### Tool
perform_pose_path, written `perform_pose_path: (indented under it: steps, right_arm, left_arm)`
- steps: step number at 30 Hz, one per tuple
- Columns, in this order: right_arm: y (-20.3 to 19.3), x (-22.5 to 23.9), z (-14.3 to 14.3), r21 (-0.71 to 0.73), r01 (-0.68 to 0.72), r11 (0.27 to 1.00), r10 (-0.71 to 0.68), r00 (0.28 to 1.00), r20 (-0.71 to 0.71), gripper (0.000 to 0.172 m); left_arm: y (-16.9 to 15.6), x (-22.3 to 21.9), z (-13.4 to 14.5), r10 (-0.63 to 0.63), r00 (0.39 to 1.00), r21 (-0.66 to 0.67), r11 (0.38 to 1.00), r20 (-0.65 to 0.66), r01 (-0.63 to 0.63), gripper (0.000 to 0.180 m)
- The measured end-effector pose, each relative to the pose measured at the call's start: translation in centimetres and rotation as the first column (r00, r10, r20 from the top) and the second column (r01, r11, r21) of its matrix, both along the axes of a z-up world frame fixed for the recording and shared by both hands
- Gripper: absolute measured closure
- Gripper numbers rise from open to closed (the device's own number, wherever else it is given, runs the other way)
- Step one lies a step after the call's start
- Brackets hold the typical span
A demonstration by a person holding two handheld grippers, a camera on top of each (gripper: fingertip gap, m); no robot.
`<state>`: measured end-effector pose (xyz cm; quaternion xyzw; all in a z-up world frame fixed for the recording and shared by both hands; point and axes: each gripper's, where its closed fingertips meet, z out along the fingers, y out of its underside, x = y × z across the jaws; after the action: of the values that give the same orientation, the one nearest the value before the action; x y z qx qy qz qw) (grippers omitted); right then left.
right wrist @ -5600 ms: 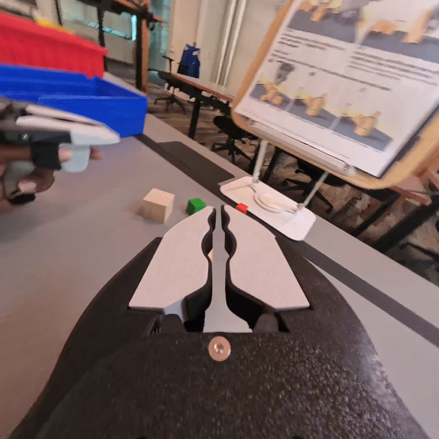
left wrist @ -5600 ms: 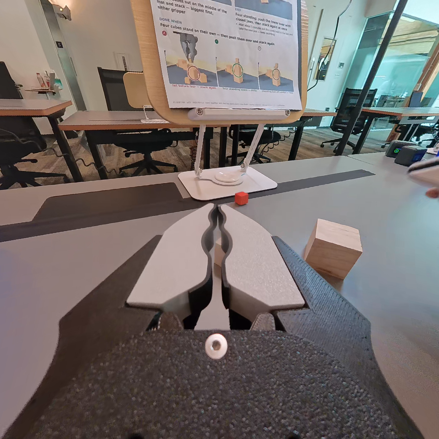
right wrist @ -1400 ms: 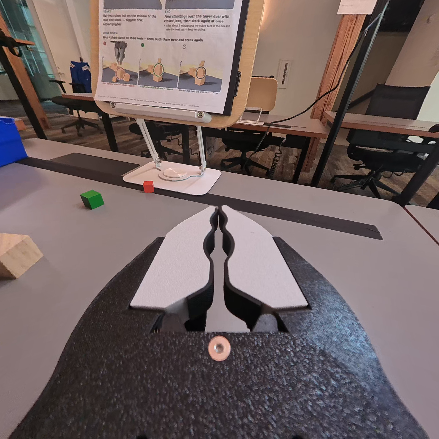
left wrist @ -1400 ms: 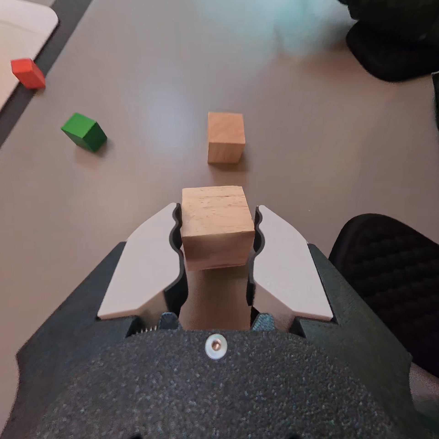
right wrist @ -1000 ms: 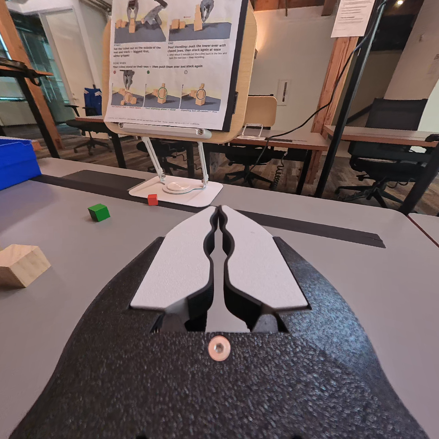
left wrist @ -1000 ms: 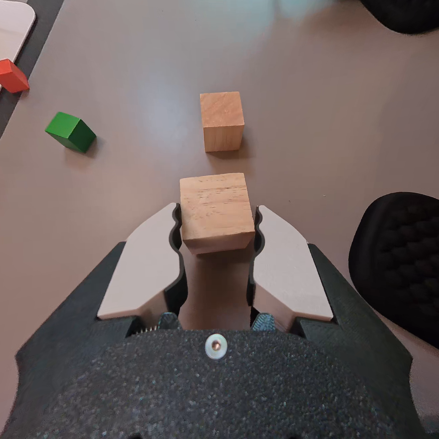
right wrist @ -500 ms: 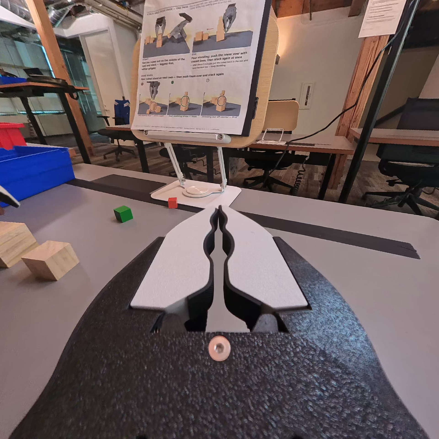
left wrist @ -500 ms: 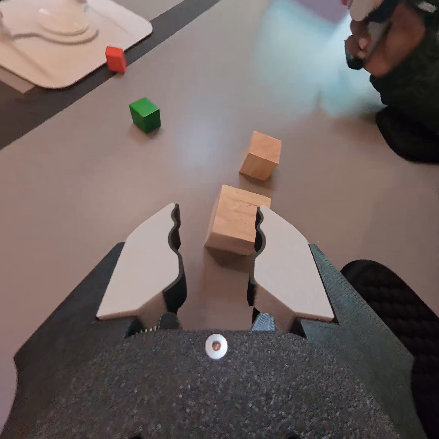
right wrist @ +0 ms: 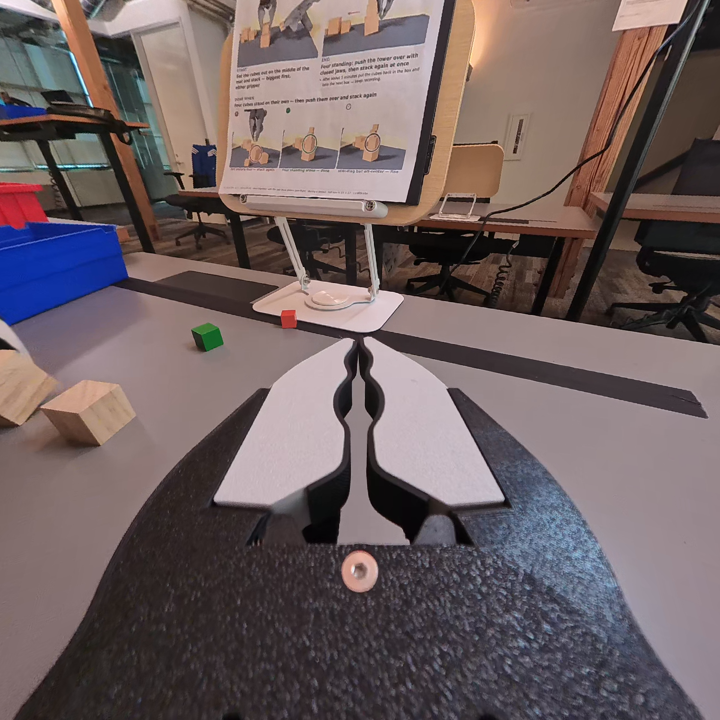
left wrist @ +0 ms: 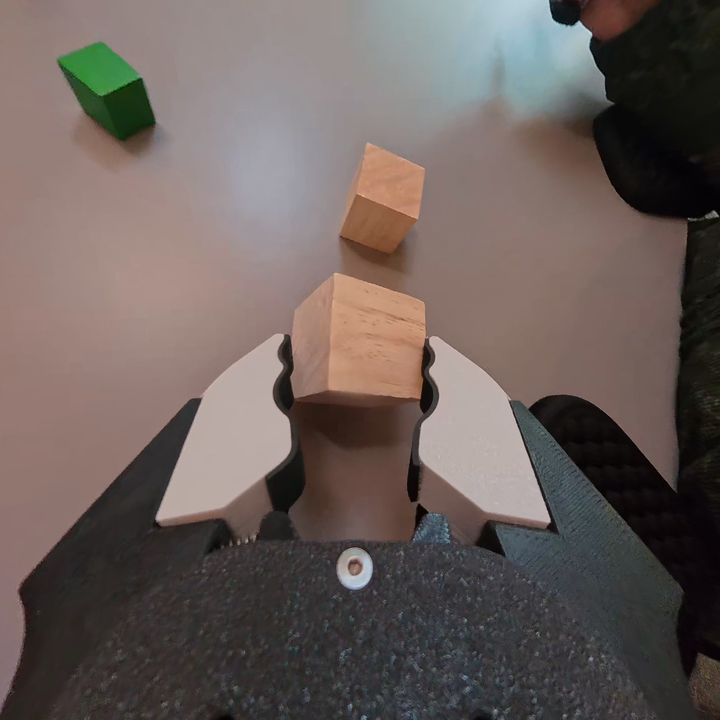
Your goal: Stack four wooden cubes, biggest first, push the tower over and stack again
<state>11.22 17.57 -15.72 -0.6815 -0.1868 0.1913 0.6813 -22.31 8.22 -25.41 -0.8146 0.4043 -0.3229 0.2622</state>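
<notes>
My left tongs (left wrist: 356, 343) are clamped on the large pale wooden cube (left wrist: 362, 350): both black wavy pads press its sides near the fingertips, and it sits twisted between them, one vertical edge turned toward me, so the left pad (left wrist: 283, 374) lies on a face while the right pad bears close to a corner. To my eye that is a shallow, skewed hold, so it wants steady pressure, no sudden turning, and the cube kept level. A shadow lies under the cube on the grey table (left wrist: 156, 272), and I cannot tell whether its base touches the top. Just beyond it, apart, stands a smaller light wooden cube (left wrist: 383, 198), also turned at an angle. A small green cube (left wrist: 107, 91) lies well apart, nearer the table's far edge, and a smaller red cube (right wrist: 288, 318) sits against the white base of a paper stand (right wrist: 350, 311) at that edge. My right tongs (right wrist: 358, 345) are together, holding nothing, above bare table away from all the cubes.
</notes>
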Motion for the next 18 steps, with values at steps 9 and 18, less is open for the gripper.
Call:
perform_pose_path:
  steps: [9, 18]
  right_arm:
    - [0.0, -0.1, -0.1, -0.004, -0.002, 1.000, 0.002, 1.000, 0.009, 0.172]
    - [-0.1, -0.1, 0.1, 0.002, 0.002, 1.000, -0.002, 1.000, 0.008, 0.172]
  left_arm:
    - [-1.3, 0.8, -0.3, -0.063, 0.989, 0.123, 0.989, -0.133, 0.079, 0.114]
    - [-2.2, 1.2, -0.6, -0.055, 0.903, 0.455, 0.849, -0.427, 0.267, 0.114]
